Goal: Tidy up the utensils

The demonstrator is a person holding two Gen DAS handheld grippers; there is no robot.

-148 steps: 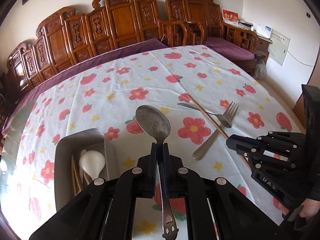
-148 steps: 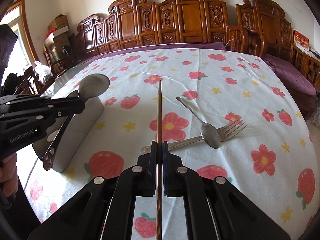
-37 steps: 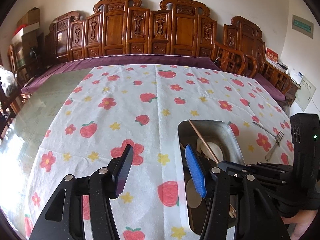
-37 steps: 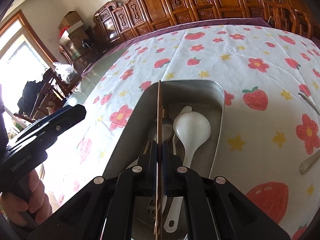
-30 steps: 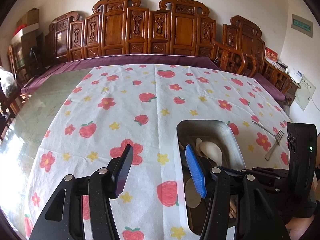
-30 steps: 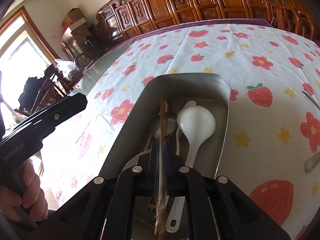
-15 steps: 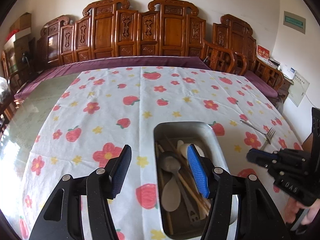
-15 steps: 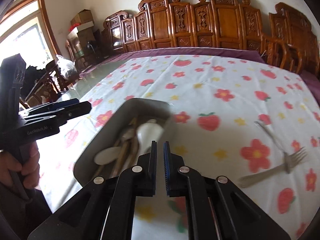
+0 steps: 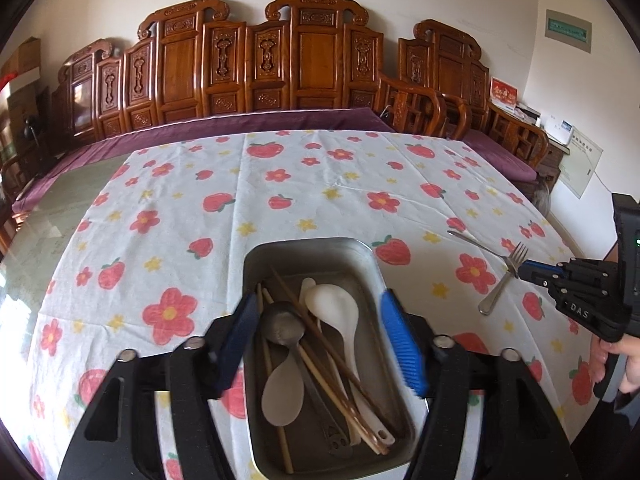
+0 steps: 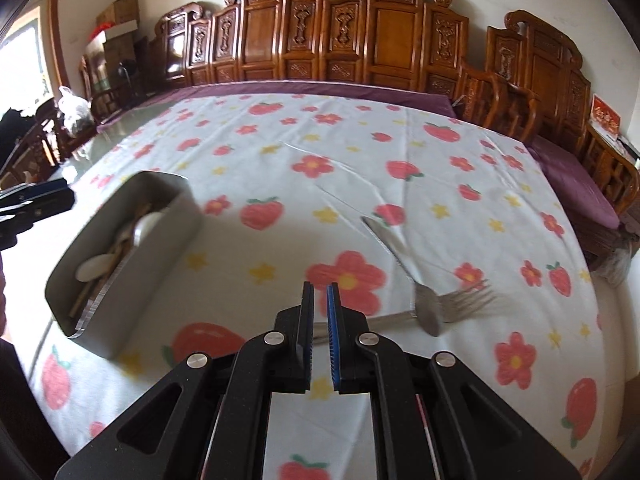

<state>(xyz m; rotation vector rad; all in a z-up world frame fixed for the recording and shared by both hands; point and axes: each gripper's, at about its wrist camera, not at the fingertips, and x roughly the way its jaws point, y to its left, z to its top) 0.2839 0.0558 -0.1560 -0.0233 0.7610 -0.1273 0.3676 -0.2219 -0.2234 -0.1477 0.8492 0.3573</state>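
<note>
Blue-padded fingers of the left gripper (image 9: 320, 336) spread wide, just been opening, nothing pinched between them, poised over the metal tray (image 9: 256, 264). Seen straight down into from the left wrist view: a metal spoon (image 9: 285, 329), two white spoons (image 9: 334, 306) and several wooden chopsticks (image 9: 320, 340) lying lengthwise inside, handles toward the camera. Off to the right in that same view, the right gripper (image 9: 522, 270) held in a hand (image 9: 616, 360), tips just above a fork (image 9: 505, 276) on the flowered tablecloth (image 9: 168, 216). From the right wrist view, the right gripper (image 10: 321, 296) nearly shut, only a thin slit between the pads, empty. Ahead and to the right, the fork (image 10: 460, 303) with a second spoon (image 10: 426, 308) lying across it, bowl resting over the fork's neck: a crossing barely readable from the left side. Tray (image 10: 160, 248) here shown from outside, wall hiding most of the contents, only a white spoon and chopstick ends peeking over the rim. Tip of the left gripper (image 10: 38, 200) at the far left edge. Carved wooden bench (image 10: 360, 40) behind the table in both views.
</note>
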